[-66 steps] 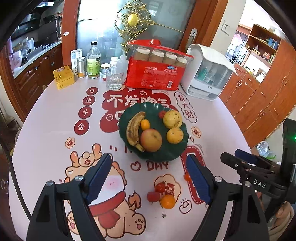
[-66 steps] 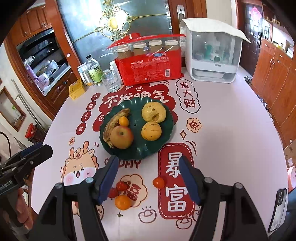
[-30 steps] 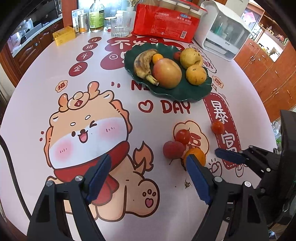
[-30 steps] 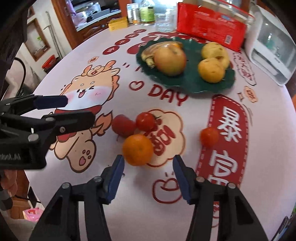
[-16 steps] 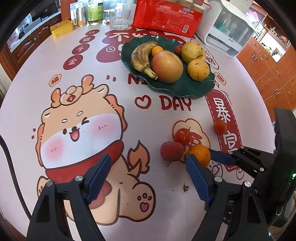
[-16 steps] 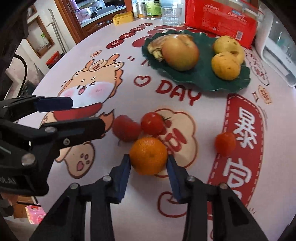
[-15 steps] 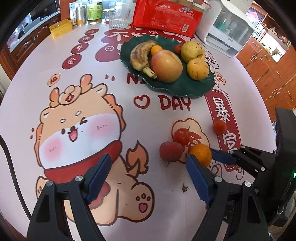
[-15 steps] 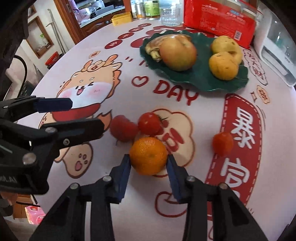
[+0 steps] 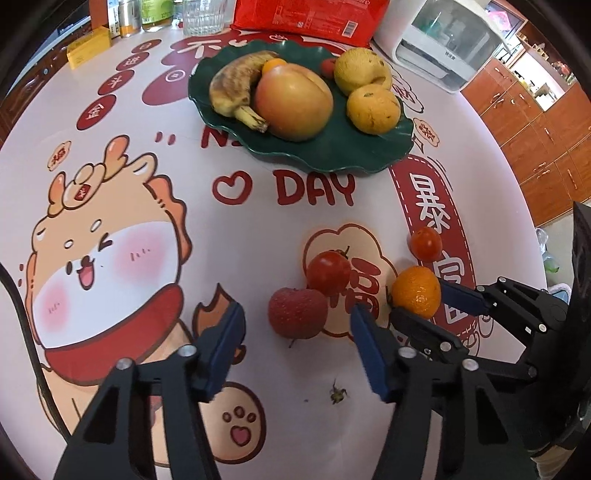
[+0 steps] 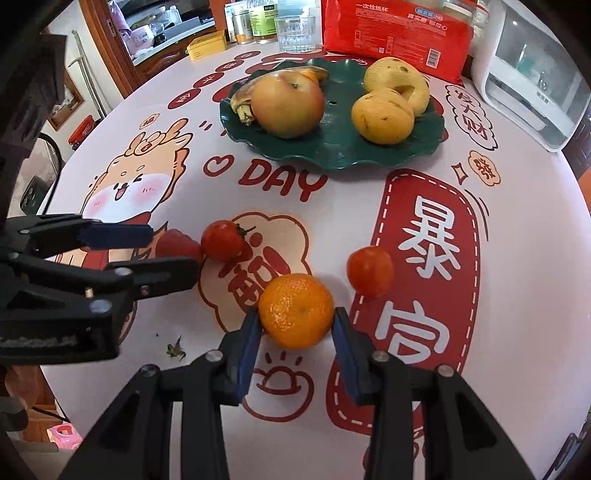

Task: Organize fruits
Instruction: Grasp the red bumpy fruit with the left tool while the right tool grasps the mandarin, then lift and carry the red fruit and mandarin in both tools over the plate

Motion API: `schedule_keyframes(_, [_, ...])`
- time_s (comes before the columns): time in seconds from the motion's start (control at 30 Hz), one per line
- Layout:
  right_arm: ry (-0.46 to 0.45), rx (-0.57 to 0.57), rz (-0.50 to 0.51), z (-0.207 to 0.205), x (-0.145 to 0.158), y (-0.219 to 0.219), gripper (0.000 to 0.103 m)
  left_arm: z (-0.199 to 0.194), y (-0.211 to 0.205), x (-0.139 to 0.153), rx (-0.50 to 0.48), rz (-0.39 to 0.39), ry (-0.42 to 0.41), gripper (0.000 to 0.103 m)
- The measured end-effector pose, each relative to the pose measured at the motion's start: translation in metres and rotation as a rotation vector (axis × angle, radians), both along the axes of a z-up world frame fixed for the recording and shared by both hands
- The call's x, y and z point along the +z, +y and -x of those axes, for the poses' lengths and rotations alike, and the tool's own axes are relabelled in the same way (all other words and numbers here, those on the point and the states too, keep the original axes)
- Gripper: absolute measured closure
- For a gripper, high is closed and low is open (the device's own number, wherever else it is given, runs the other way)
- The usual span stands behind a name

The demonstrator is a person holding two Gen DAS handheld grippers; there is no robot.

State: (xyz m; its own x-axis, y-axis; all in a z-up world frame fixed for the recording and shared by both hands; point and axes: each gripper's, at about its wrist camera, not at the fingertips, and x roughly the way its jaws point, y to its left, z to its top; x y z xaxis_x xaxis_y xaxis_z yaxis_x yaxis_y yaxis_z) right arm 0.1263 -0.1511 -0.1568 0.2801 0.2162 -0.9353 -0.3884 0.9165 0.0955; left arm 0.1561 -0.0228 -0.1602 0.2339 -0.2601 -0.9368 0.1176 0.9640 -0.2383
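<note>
My right gripper (image 10: pixel 295 339) is shut on an orange mandarin (image 10: pixel 296 311), low over the printed tablecloth; it also shows in the left wrist view (image 9: pixel 416 291). My left gripper (image 9: pixel 297 343) is open, its fingers either side of a dark red bumpy fruit (image 9: pixel 297 313) without touching it. A tomato (image 9: pixel 328 272) sits just beyond, and a smaller tomato (image 9: pixel 426 243) lies to the right. The green plate (image 9: pixel 332 151) farther back holds a banana (image 9: pixel 236 86), an apple (image 9: pixel 293 107) and two yellow fruits (image 9: pixel 373 105).
A red packet of paper cups (image 10: pixel 395 29), a glass (image 10: pixel 295 33), bottles and a yellow box (image 10: pixel 207 44) line the table's far edge. A white appliance (image 10: pixel 532 70) stands at the back right. A small dry stem scrap (image 9: pixel 338 394) lies near my left gripper.
My right gripper has closed fully on the mandarin. My left gripper has moved forward and lower, so the dark red fruit now lies between its open fingers.
</note>
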Motion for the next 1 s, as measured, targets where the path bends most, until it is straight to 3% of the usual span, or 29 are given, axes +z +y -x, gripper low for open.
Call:
schedule_keyframes(0.17, [-0.001,0.002,-0.002,0.001,-0.001,-0.001,0.064,0.0,-0.004,-0.005,-0.004,-0.008,0.01,0.064])
schedule_keyframes(0.3, [-0.001,0.001,-0.004,0.0,-0.001,-0.001,0.064,0.0,-0.005,-0.008,-0.003,-0.025,0.016,0.07])
schedule_keyframes(0.7, [-0.005,-0.001,-0.004,0.002,-0.001,-0.002,0.064,0.002,-0.005,-0.008,-0.004,-0.031,0.007,0.072])
schedule_keyframes(1.0, [-0.011,-0.007,0.0,0.006,0.003,-0.001,0.064,0.012,0.002,0.012,-0.011,-0.038,-0.035,0.072])
